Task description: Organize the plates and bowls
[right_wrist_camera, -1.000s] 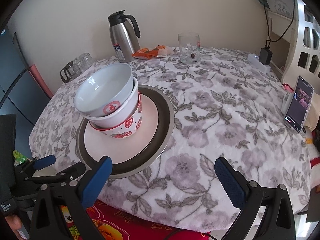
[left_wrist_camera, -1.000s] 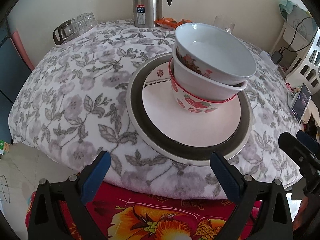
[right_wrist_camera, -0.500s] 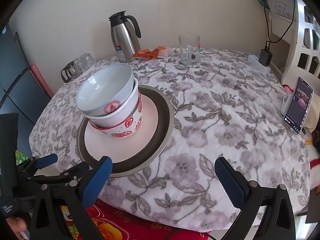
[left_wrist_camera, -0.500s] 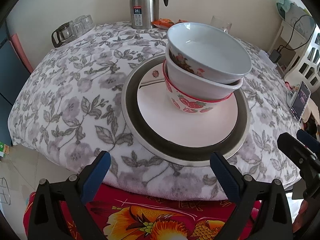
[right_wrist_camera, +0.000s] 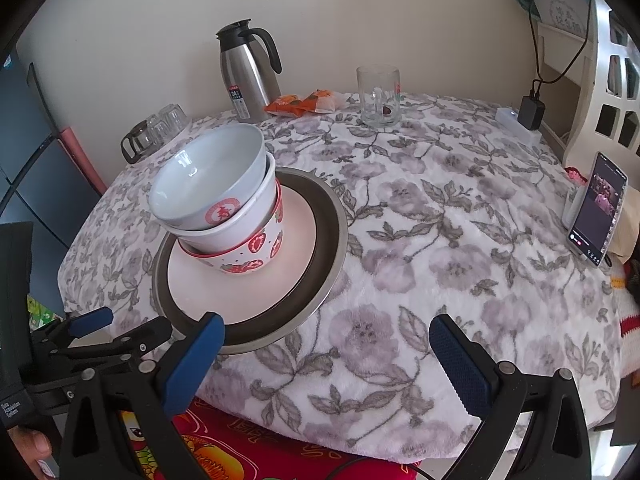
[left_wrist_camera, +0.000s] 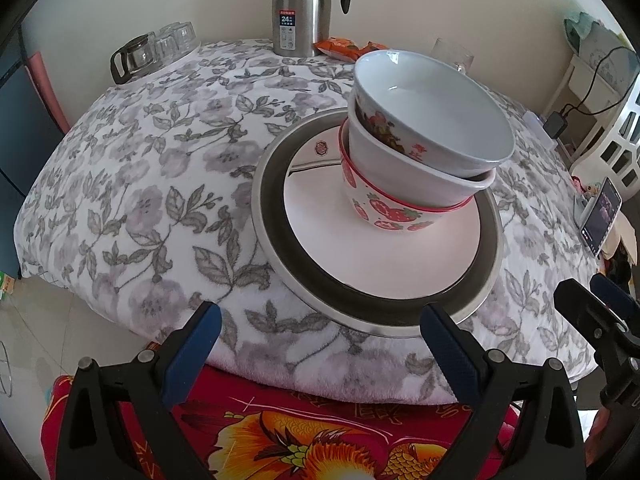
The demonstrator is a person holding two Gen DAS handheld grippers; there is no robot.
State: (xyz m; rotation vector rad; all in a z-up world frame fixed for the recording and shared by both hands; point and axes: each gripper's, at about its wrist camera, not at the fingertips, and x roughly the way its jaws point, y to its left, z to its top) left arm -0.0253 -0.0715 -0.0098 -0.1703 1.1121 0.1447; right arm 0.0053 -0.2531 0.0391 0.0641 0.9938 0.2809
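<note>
Thermos point(left_wrist_camera: 301, 7) label reading "24", red-character bowl point(right_wrist_camera: 208, 184) topping stack, both grippers' jaws spread, empty

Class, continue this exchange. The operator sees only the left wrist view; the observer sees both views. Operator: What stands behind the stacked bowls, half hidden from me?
Observer: A glass mug, upright, with a small dark bit on its bottom.
Operator: Is there any mark on the top bowl's far side?
Observer: Yes, the top bowl bears a round red emblem there.
Operator: Is the right gripper open?
Observer: The right gripper is open and holds nothing.
</note>
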